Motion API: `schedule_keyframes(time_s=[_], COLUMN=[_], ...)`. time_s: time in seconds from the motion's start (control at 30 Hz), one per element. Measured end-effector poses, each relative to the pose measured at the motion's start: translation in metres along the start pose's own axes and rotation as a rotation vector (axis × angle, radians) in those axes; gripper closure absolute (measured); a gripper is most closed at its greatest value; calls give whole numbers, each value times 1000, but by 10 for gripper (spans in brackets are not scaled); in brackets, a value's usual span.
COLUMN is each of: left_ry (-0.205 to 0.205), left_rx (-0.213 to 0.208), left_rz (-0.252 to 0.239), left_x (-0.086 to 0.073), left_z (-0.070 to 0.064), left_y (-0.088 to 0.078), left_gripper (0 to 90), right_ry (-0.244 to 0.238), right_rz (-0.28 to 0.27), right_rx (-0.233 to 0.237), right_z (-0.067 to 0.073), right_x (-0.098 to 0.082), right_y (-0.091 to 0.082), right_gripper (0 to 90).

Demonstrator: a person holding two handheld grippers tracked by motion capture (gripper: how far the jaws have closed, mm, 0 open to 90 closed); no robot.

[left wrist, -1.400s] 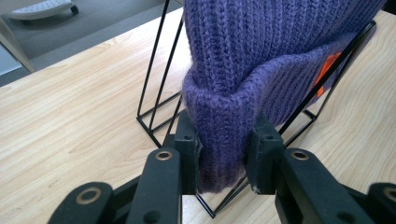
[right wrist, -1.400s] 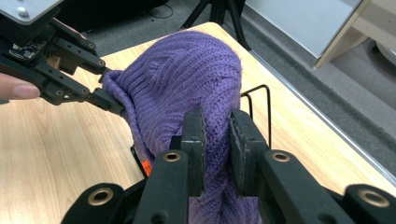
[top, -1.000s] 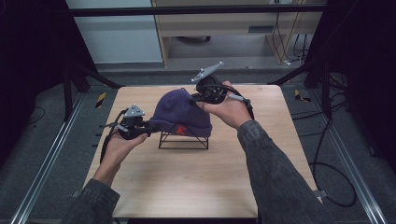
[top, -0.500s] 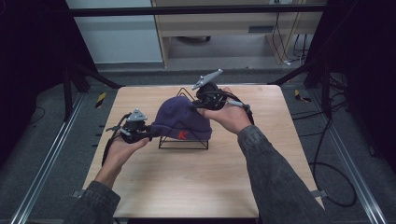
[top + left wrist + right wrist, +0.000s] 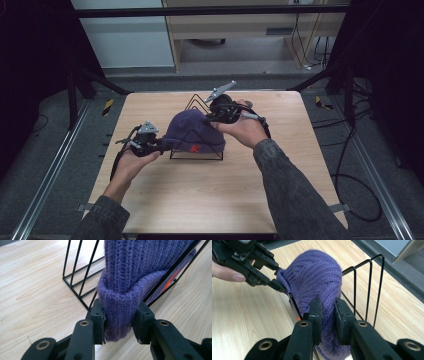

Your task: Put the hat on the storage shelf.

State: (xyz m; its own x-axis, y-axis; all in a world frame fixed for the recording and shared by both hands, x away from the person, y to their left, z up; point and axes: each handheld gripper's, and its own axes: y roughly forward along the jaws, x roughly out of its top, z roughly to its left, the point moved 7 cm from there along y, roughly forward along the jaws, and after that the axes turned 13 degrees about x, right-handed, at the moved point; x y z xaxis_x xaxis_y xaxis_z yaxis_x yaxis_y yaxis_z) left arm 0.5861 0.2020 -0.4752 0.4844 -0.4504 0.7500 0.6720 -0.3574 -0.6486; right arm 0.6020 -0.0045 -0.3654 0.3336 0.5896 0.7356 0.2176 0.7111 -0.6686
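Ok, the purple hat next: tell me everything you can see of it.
The purple knit hat is a ribbed beanie, wool by the look of it, with a folded cuff and a small orange-red mark on its front. It is draped over a black wire rack on the wooden table, crown up. The left gripper pinches the cuff at one end, though its jaws have just eased slightly; the right gripper is shut on a fold of the knit at the opposite side.
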Motion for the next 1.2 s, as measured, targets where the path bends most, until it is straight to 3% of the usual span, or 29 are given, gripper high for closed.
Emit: schedule_keyframes(time_s=[0.3,0.83,1.2], left_ry=[1,-34,-24], left_rx=[-1,-11,-9], left_rz=[31,48,64], left_x=[-6,-20,-23], left_z=[1,3,2], left_y=[3,10,10], left_gripper=[629,606,593], right_ry=[6,18,28], right_rz=[15,31,40], right_rx=[4,12,25], right_z=[2,2,3], right_x=[-2,-9,-13], right_y=[5,10,12], right_gripper=[762,725,705])
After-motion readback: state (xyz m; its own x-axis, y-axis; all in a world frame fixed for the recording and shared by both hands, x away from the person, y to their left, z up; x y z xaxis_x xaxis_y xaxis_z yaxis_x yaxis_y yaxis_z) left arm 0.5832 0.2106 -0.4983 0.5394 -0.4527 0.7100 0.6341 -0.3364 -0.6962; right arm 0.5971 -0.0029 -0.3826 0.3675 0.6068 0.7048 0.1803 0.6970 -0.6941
